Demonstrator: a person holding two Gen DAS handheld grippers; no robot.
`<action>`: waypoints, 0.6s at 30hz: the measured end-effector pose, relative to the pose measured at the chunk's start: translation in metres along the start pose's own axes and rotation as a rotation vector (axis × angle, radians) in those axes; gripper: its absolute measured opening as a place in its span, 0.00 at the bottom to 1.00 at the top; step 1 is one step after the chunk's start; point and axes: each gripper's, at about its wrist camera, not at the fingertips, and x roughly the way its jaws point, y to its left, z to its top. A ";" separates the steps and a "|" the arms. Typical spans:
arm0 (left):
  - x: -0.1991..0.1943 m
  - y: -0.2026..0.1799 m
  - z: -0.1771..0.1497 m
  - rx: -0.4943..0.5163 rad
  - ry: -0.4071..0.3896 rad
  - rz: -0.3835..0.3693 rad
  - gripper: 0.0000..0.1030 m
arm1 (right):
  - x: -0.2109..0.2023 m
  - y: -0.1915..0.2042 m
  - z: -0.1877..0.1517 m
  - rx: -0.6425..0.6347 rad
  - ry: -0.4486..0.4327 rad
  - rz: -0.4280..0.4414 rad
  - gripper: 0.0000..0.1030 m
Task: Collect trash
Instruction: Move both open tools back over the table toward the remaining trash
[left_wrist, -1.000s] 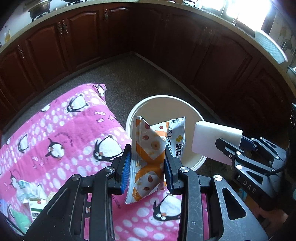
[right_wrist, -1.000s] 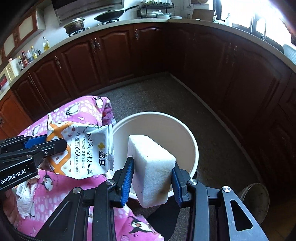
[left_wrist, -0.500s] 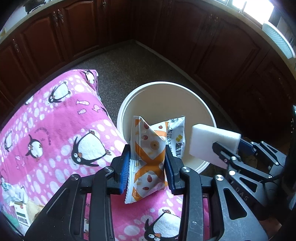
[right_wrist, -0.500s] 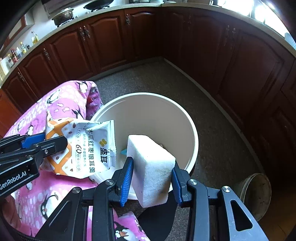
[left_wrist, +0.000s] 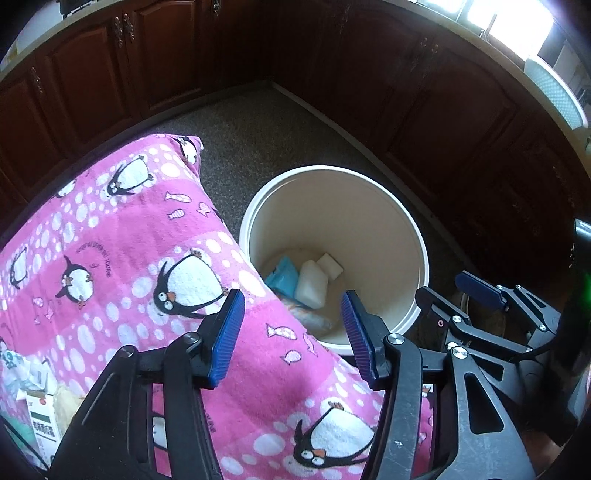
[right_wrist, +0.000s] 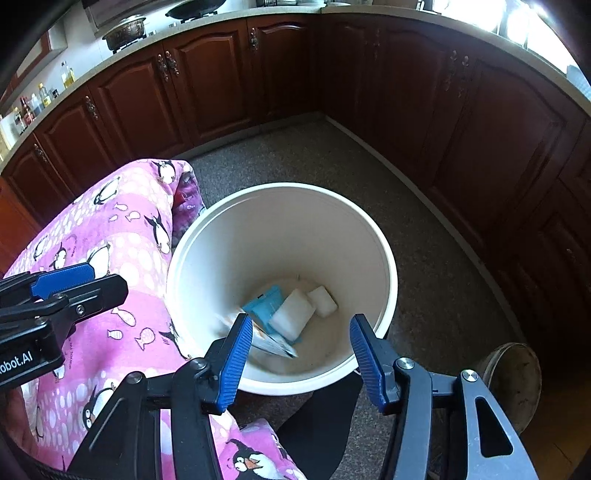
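Claws, left (left_wrist: 291, 332) and right (right_wrist: 301, 356), gape empty; blanket (left_wrist: 122, 251) hides bucket (left_wrist: 417, 236) rim.

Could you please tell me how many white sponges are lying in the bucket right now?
2. A larger sponge lies at the bottom of the bucket, partly on a blue packet; a smaller sponge sits just to its right. Others could be hidden beneath.

Pink penguin blanket (left_wrist: 122, 236), wooden cabinets (right_wrist: 207, 81)

Speckled floor (right_wrist: 332, 162) carries white bucket (right_wrist: 384, 266); penguin-print pink blanket (left_wrist: 122, 240) holds cartons (left_wrist: 40, 417) at corner.
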 end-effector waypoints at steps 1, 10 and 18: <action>-0.004 0.001 -0.002 0.000 -0.004 0.002 0.52 | -0.002 0.000 0.000 -0.001 -0.003 0.001 0.51; -0.050 0.013 -0.014 -0.018 -0.087 0.020 0.52 | -0.037 0.021 -0.001 -0.036 -0.079 -0.026 0.65; -0.108 0.040 -0.032 -0.059 -0.158 0.039 0.52 | -0.071 0.064 0.005 -0.106 -0.131 0.042 0.65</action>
